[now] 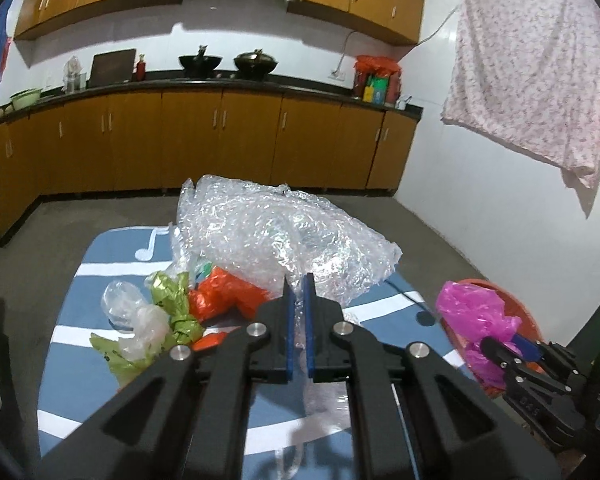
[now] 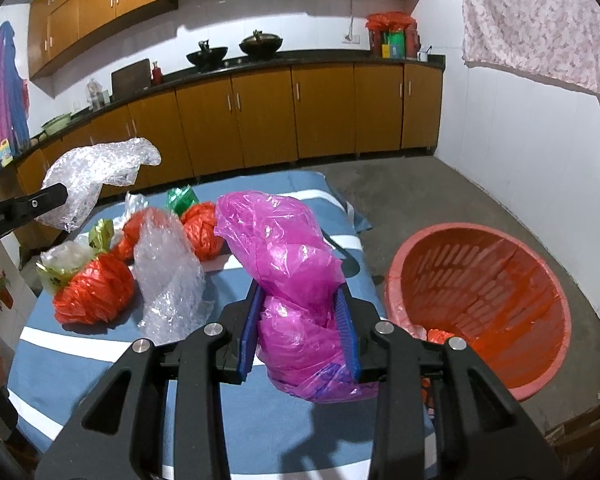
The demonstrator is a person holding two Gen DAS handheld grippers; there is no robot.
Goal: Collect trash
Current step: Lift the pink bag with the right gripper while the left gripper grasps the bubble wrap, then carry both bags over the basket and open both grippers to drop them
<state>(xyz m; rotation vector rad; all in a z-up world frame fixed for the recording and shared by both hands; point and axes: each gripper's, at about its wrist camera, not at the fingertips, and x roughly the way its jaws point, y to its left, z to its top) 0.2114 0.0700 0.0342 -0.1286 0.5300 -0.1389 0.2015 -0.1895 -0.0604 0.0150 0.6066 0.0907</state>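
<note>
Both claws loaded, left claw (image 1: 299,300) clamped on bubble wrap (image 1: 284,232) above the bench (image 2: 292,432), right claw (image 2: 298,330) gripping the pink bag (image 2: 284,248) — next, swing right over the basket (image 2: 540,372) and release.

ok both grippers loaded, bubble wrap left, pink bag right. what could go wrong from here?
1. The left gripper pinches only an edge of the bubble wrap; the trailing sheet could drag the orange bags off the table.
2. The pink bag bulges beyond the right gripper; it might slip before reaching the red basket.
</note>
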